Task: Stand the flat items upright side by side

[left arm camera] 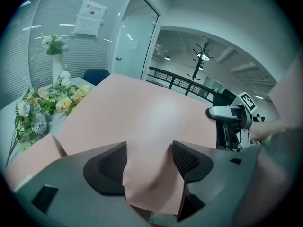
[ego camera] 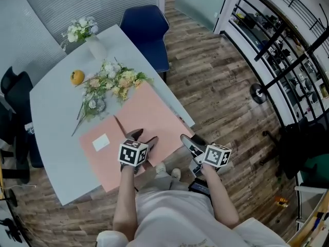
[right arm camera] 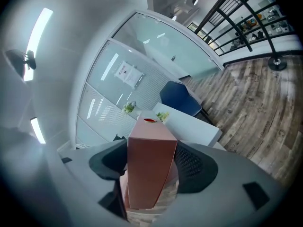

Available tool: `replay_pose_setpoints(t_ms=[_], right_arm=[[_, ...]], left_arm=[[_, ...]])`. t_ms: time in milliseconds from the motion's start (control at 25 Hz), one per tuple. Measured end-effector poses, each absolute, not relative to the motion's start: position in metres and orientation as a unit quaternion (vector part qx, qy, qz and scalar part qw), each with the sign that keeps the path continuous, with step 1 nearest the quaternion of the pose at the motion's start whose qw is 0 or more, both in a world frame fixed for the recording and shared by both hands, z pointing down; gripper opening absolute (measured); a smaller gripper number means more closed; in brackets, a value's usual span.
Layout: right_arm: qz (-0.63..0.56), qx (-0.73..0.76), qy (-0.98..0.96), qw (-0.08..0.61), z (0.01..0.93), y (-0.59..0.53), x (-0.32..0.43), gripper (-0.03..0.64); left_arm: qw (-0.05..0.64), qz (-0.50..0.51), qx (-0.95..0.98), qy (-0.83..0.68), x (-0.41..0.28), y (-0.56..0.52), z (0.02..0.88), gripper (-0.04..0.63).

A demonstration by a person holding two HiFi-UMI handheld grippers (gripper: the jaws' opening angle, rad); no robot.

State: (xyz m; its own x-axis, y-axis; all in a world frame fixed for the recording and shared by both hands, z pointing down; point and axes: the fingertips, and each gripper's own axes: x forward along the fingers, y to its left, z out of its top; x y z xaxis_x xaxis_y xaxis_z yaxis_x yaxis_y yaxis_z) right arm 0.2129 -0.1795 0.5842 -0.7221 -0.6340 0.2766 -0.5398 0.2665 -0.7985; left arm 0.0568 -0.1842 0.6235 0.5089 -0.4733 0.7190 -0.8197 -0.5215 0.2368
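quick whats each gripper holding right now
Left hand-held gripper: shut on the pink flat paper folder.
Right hand-held gripper: shut on a pink folder's edge.

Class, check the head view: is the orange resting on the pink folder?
No, the orange sits on the bare table beside the flowers, apart from the pink folder.

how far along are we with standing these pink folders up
Early. Nothing stands upright yet: the labelled pink folder lies flat on the table. In hand: the left gripper is shut on the large pink folder, the right gripper on a pink item seen edge-on. Left: standing them upright side by side.
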Motion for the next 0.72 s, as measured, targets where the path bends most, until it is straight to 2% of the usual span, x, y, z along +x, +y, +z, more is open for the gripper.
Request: replay_pose_setpoints(t_ms=[720], right_arm=[[-0.411, -0.376, 0.83, 0.008, 0.555, -0.181, 0.201, 0.313]], left_arm=[[0.32, 0.248, 0.821, -0.402, 0.05, -0.183, 0.616, 0.288]])
